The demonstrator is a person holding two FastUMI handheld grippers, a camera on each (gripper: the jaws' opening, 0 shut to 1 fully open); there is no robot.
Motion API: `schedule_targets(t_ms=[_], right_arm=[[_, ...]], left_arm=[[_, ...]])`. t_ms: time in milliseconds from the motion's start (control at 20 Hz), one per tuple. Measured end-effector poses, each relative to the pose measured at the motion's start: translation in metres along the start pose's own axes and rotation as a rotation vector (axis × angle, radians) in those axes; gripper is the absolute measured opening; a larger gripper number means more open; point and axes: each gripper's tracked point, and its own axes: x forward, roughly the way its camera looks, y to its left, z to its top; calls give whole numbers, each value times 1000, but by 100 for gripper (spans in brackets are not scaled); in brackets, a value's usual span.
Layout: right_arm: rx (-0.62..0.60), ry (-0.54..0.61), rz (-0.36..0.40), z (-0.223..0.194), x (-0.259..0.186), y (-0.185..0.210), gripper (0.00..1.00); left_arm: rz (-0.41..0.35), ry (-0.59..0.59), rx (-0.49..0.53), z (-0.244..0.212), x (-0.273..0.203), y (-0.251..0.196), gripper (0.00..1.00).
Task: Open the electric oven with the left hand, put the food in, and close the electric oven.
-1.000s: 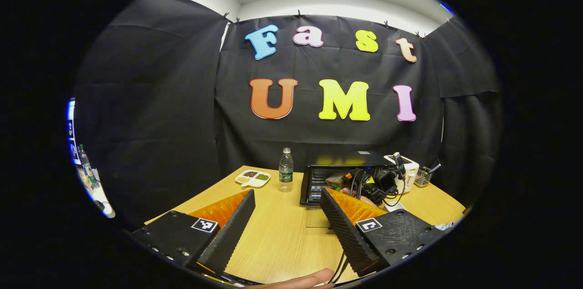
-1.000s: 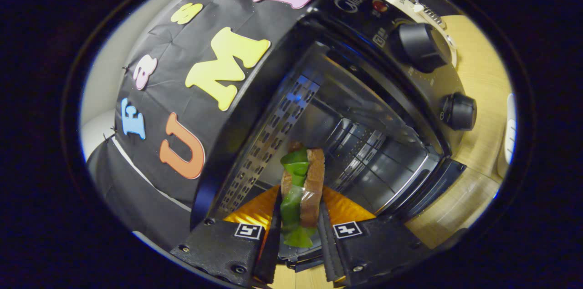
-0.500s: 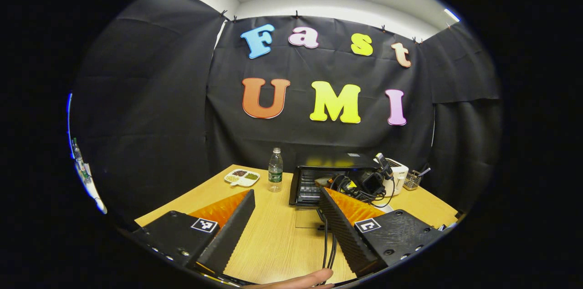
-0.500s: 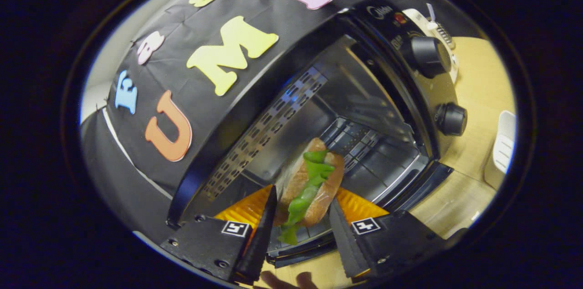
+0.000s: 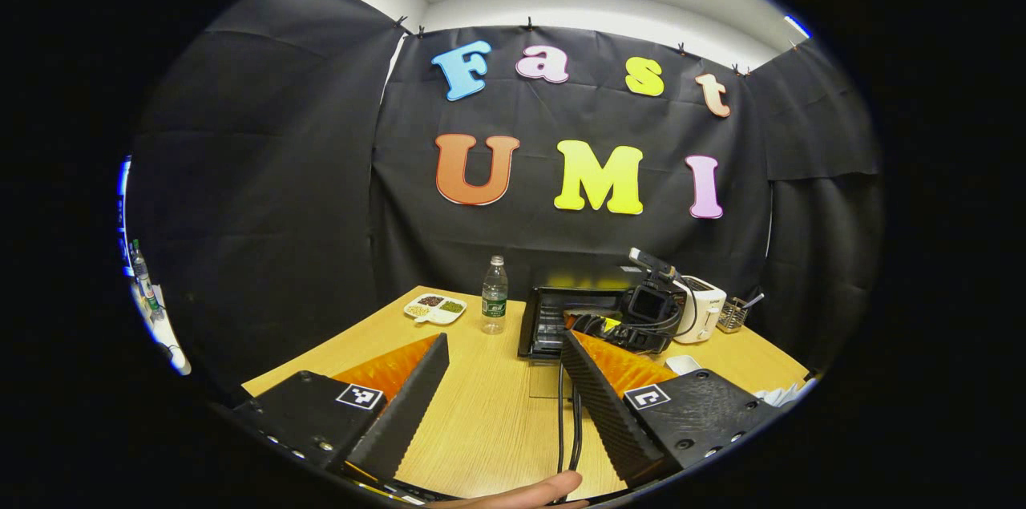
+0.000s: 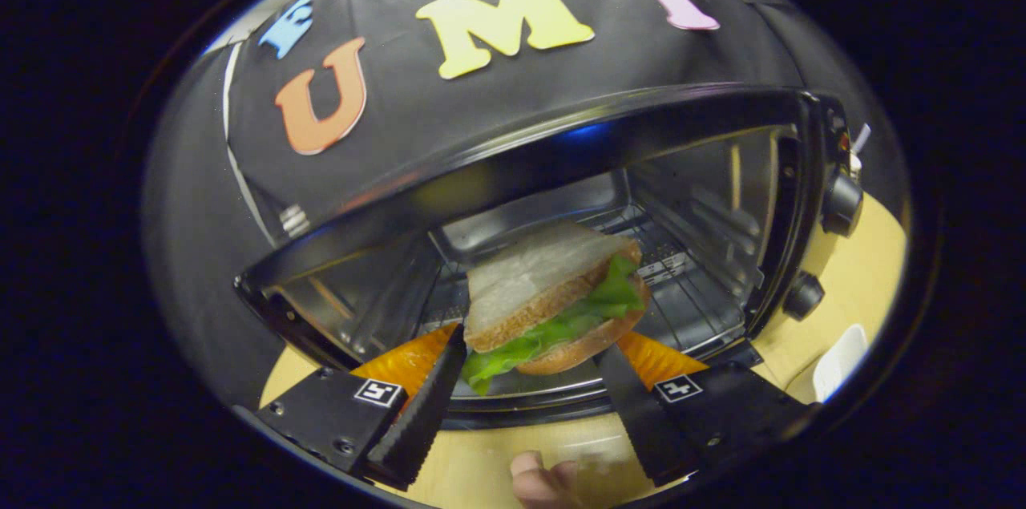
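Sandwich, soft, light and liable to shed lettuce, lying just inside open oven between spread fingers of right gripper, best taken gently by bread crusts; left gripper wide, empty, above table.

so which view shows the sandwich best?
Right gripper view: the brown-bread sandwich with green lettuce sits close up at the open black electric oven, between the right gripper jaws. Left gripper view gives the oven far off, sandwich indiscernible.

Recording booth, black cloth walls, wooden table
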Motion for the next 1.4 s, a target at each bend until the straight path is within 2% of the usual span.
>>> schedule_targets(t_ms=[50, 100, 250, 300, 350, 500, 750, 950, 1250, 1400], right_arm=[[-39, 12, -1, 0, 0, 1, 88], [-80, 29, -3, 0, -1, 2, 100], [-163, 137, 41, -10, -5, 15, 100], [-188, 177, 44, -15, -9, 16, 90], [-212, 201, 53, -17, -13, 18, 100], [-234, 260, 55, -22, -24, 17, 100], [-222, 314, 136, -24, -61, 25, 100], [-231, 224, 188, -5, -105, 25, 100], [-264, -61, 265, 48, -197, 14, 100], [-267, -241, 218, 89, -245, -20, 100]], left_arm=[[0, 4, 7, -2, 0, 0, 94], [2, 11, 14, -5, 1, 0, 94], [-1, 13, 10, -9, 0, -1, 93], [-8, 12, -4, -10, 1, -3, 93], [-11, 11, -19, -11, 1, -1, 94], [-8, -1, -45, -9, 1, 4, 94], [-14, -21, -60, -7, -1, 2, 93], [-11, -15, -48, -11, 2, 0, 93], [-25, -2, -40, -12, 13, -14, 93], [-26, 23, -48, -18, 24, -20, 93]])
